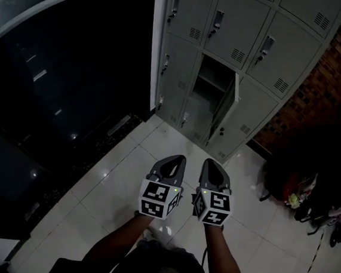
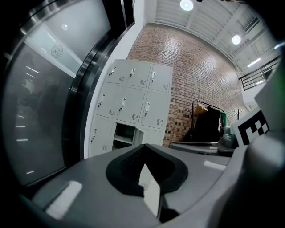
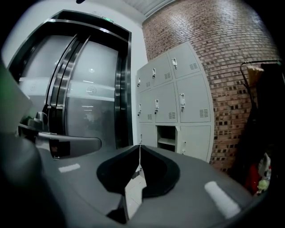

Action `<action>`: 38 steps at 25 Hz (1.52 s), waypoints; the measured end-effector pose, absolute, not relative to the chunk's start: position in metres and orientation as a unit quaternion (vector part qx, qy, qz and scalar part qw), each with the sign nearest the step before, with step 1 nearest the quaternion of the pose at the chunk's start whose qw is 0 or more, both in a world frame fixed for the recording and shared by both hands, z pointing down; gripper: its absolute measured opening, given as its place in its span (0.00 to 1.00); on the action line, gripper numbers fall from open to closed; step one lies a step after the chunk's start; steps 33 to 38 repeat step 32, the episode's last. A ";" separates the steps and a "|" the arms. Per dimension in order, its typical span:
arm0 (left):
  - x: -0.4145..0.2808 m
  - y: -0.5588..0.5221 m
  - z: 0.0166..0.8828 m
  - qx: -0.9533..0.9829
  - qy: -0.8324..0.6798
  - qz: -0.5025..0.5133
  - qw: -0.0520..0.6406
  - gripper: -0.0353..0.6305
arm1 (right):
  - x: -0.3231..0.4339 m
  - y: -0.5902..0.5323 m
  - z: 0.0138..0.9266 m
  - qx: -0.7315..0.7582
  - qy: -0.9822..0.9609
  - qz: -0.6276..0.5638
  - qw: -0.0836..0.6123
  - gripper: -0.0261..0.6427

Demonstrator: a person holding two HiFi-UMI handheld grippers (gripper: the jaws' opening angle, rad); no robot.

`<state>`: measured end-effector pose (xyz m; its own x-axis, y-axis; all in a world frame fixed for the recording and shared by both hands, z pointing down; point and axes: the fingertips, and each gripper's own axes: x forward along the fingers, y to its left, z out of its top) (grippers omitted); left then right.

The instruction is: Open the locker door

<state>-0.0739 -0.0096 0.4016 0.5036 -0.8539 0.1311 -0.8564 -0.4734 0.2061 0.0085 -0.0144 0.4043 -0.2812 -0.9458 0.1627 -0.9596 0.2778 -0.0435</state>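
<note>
head view alone shows left gripper [image 1: 179, 159] and right gripper [image 1: 212, 163] side by side, well short of the lockers [image 1: 247, 26], whose locker door [image 1: 222, 111] stands ajar. each gripper view shows its jaws closed and empty; the left alone shows dark garments [image 2: 207, 125] right of the lockers.

Lockers [image 1: 240, 37] pale grey. Brick wall [image 1: 338, 77], 2 o'clock, red-brown with pale mortar lines. Floor [image 1: 124, 176] glossy white tiles. Left gripper [image 1: 179, 159], right gripper [image 1: 211, 163] grey. Marker cubes [image 1: 155, 198] black-and-white squares.
</note>
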 end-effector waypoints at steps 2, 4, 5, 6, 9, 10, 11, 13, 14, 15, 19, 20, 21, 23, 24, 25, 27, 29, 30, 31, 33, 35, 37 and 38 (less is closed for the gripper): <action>-0.066 0.002 0.401 0.859 -0.497 0.005 0.121 0.06 | 0.013 0.000 0.403 0.595 -0.799 0.066 0.046 0.04; -0.058 0.014 0.400 0.861 -0.496 0.003 0.117 0.06 | 0.017 0.013 0.399 0.590 -0.804 0.062 0.039 0.04; -0.053 0.020 0.398 0.861 -0.495 0.002 0.114 0.06 | 0.019 0.019 0.397 0.587 -0.807 0.060 0.036 0.04; -0.050 0.026 0.397 0.862 -0.495 0.003 0.110 0.06 | 0.022 0.026 0.394 0.584 -0.809 0.057 0.034 0.04; -0.043 0.043 0.394 0.859 -0.501 0.003 0.107 0.06 | 0.033 0.047 0.387 0.579 -0.813 0.049 0.031 0.04; -0.041 0.049 0.393 0.857 -0.504 0.001 0.107 0.06 | 0.038 0.054 0.386 0.579 -0.814 0.047 0.030 0.04; -0.038 0.057 0.393 0.856 -0.506 0.001 0.106 0.06 | 0.042 0.062 0.386 0.578 -0.814 0.045 0.030 0.04; -0.030 0.070 0.393 0.855 -0.508 0.000 0.104 0.06 | 0.049 0.077 0.385 0.574 -0.817 0.040 0.030 0.04; -0.025 0.076 0.393 0.855 -0.508 0.000 0.103 0.06 | 0.052 0.084 0.384 0.573 -0.818 0.038 0.030 0.04; -0.021 0.083 0.393 0.855 -0.508 0.000 0.102 0.06 | 0.055 0.092 0.384 0.571 -0.820 0.036 0.029 0.04; -0.005 0.107 0.388 0.855 -0.509 0.000 0.098 0.06 | 0.067 0.115 0.379 0.569 -0.822 0.032 0.021 0.04; -0.002 0.112 0.388 0.856 -0.509 0.001 0.096 0.06 | 0.069 0.120 0.378 0.568 -0.822 0.032 0.018 0.04; 0.000 0.118 0.387 0.856 -0.509 0.002 0.093 0.06 | 0.070 0.125 0.378 0.567 -0.823 0.032 0.016 0.04; 0.003 0.128 0.386 0.854 -0.512 0.003 0.090 0.06 | 0.069 0.133 0.377 0.560 -0.828 0.032 0.014 0.04; 0.004 0.132 0.386 0.854 -0.513 0.004 0.089 0.06 | 0.069 0.137 0.376 0.555 -0.831 0.032 0.013 0.04; 0.006 0.136 0.385 0.854 -0.513 0.004 0.088 0.06 | 0.069 0.141 0.375 0.552 -0.833 0.032 0.011 0.04; 0.010 0.141 0.383 0.855 -0.512 0.005 0.085 0.06 | 0.068 0.146 0.373 0.548 -0.836 0.033 0.006 0.04; 0.013 0.145 0.382 0.855 -0.511 0.004 0.084 0.06 | 0.067 0.151 0.372 0.546 -0.837 0.037 0.001 0.04; 0.014 0.147 0.381 0.855 -0.511 0.004 0.084 0.06 | 0.067 0.152 0.372 0.545 -0.837 0.039 0.000 0.04; 0.016 0.149 0.380 0.855 -0.511 0.003 0.084 0.06 | 0.067 0.154 0.372 0.544 -0.838 0.040 -0.001 0.04; 0.017 0.151 0.379 0.855 -0.511 0.003 0.084 0.06 | 0.067 0.156 0.371 0.544 -0.838 0.041 -0.002 0.04; 0.017 0.151 0.379 0.855 -0.511 0.003 0.084 0.06 | 0.067 0.156 0.371 0.544 -0.838 0.041 -0.002 0.04; 0.017 0.151 0.379 0.855 -0.511 0.003 0.084 0.06 | 0.067 0.156 0.371 0.544 -0.838 0.041 -0.002 0.04; 0.017 0.151 0.379 0.855 -0.511 0.003 0.084 0.06 | 0.067 0.156 0.371 0.544 -0.838 0.041 -0.002 0.04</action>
